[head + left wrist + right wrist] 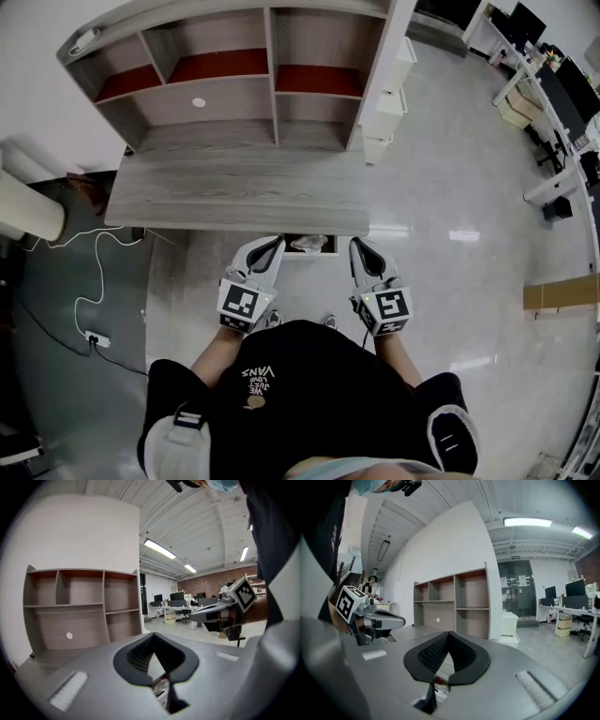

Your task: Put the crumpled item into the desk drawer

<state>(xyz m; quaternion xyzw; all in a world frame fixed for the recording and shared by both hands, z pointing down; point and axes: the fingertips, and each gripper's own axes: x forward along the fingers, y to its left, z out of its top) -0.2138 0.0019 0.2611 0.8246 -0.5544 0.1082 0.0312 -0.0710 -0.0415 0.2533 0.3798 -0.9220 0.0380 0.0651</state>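
A crumpled whitish item (pixel 307 243) lies in the small drawer (pixel 330 247), which stands pulled out under the front edge of the grey wooden desk (pixel 234 192). My left gripper (pixel 271 247) hovers just left of the drawer, shut with nothing in it. My right gripper (pixel 360 247) hovers just right of it, also shut and holding nothing. In the left gripper view my jaws (pixel 154 641) meet tip to tip, and the right gripper (pixel 218 612) shows beyond them. The right gripper view shows its own jaws (pixel 449 640) shut too, with the left gripper (pixel 377 617) off to the side.
A wooden shelf unit (pixel 234 84) with open compartments stands on the back of the desk. A white cabinet (pixel 394 89) is at the desk's right end. A power strip with a white cable (pixel 94 337) lies on the floor at left. Office desks (pixel 553 84) stand far right.
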